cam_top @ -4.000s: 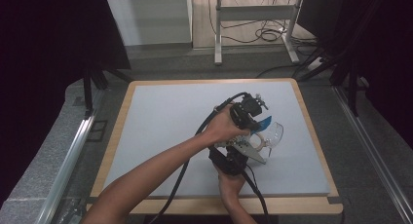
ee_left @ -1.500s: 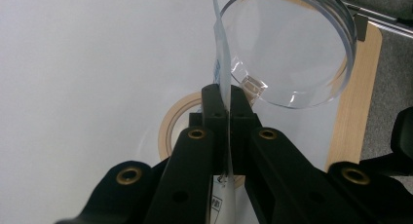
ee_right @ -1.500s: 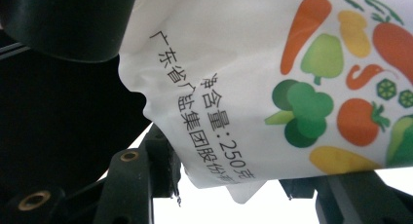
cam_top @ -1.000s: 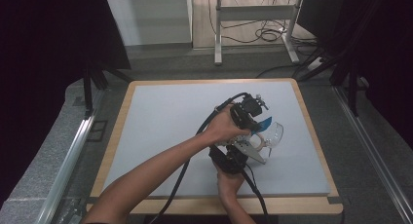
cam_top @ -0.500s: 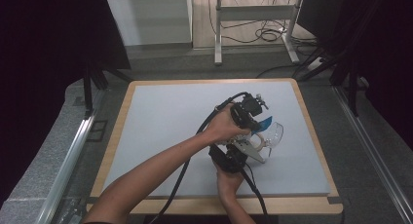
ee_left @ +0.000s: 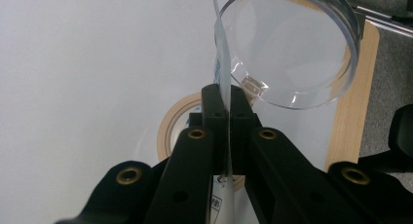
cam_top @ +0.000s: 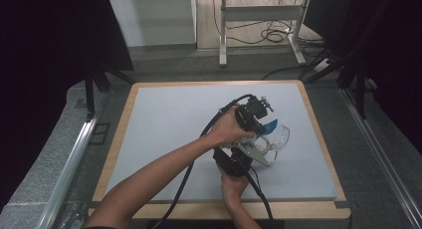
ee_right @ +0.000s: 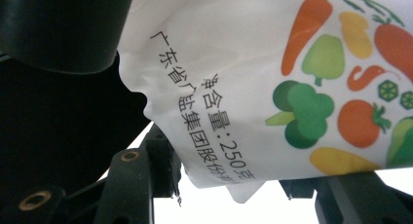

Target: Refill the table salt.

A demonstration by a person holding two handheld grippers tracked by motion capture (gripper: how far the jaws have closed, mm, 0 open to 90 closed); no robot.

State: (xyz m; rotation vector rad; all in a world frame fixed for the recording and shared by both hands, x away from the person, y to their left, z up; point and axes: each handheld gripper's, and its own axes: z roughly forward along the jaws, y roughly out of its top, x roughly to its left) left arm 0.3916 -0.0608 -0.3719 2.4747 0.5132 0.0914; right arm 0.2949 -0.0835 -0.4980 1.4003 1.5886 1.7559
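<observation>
A white salt packet (ee_right: 272,83), printed with vegetables and black characters, hangs between both grippers over the right half of the white board. My left gripper (ee_left: 223,95) is shut on the packet's thin upper edge (ee_left: 220,53), seen edge-on between its black jaws. My right gripper (ee_right: 229,180) is shut on the packet's lower part, one jaw on each side of it. In the high view the left gripper (cam_top: 259,120) is the farther one, by the packet's blue edge (cam_top: 270,124). The right gripper (cam_top: 238,159) is nearer the person. A clear round container (ee_left: 292,48) lies just beyond the packet.
A roll of tan tape (ee_left: 168,134) lies on the board under the left gripper. The white board (cam_top: 164,134) has a wooden rim (cam_top: 219,209). The clear container (cam_top: 281,135) sits near the board's right side. Black cables trail from both grippers toward the person.
</observation>
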